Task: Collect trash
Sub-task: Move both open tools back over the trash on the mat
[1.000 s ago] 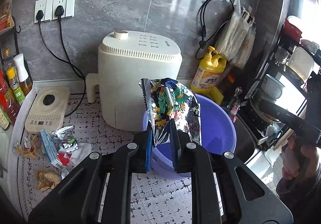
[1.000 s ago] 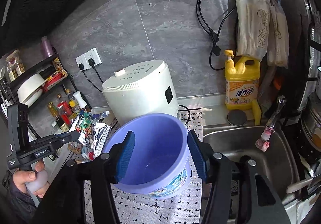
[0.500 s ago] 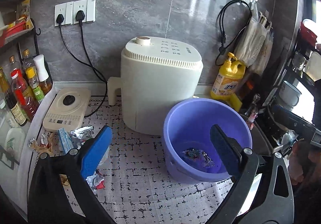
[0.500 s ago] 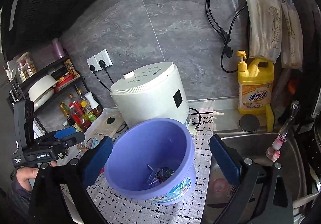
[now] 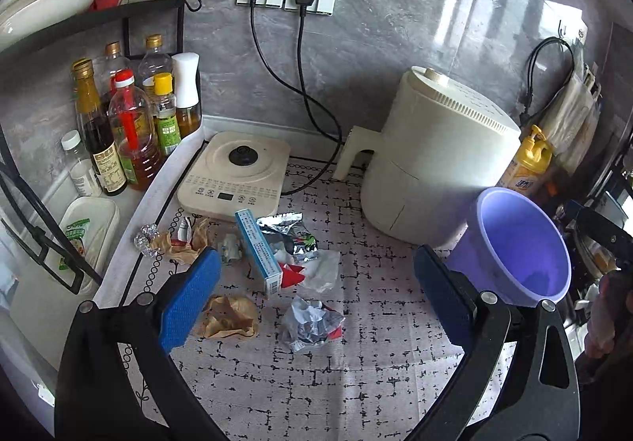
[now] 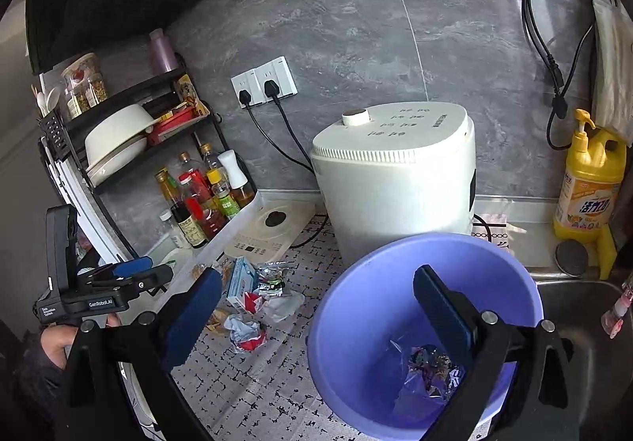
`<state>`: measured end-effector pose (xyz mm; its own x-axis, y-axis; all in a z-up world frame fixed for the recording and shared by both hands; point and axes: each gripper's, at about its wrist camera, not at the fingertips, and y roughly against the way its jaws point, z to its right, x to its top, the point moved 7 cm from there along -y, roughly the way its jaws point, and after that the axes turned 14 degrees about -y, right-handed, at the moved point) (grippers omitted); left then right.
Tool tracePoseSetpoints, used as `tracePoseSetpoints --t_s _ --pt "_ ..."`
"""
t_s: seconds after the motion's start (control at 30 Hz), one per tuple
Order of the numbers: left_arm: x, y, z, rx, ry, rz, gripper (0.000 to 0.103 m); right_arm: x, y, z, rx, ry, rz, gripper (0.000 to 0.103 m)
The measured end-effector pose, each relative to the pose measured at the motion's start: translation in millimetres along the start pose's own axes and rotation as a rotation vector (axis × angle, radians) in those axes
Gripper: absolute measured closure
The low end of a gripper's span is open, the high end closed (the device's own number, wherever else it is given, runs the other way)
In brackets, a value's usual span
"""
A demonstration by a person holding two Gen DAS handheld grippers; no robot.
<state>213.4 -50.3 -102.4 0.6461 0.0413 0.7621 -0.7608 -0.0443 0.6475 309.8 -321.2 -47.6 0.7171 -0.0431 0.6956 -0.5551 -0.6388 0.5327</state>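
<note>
Hovering over the mat, the left gripper is held spread and empty, trash scattered at its 12 o'clock; the right gripper is also spread, one wrapper seen inside the bucket at 3 o'clock

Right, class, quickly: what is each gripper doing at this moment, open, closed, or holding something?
Left gripper: open, holding nothing, above the trash pile.
Right gripper: open, holding nothing, by the purple bucket.
</note>
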Motion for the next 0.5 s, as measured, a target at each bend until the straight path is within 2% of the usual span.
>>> tracePoseSetpoints --t_s 0.27,0.5 --pt "-16 1 -72 -0.009 0.055 -0.015 0.007 -10 -49 -47 0.005 0.025 -0.051 0.009" --pt "-40 -16 -112 -0.027 0.087 -0.059 0.023 -27 -90 -85 0.004 0.045 -0.114 0.016"
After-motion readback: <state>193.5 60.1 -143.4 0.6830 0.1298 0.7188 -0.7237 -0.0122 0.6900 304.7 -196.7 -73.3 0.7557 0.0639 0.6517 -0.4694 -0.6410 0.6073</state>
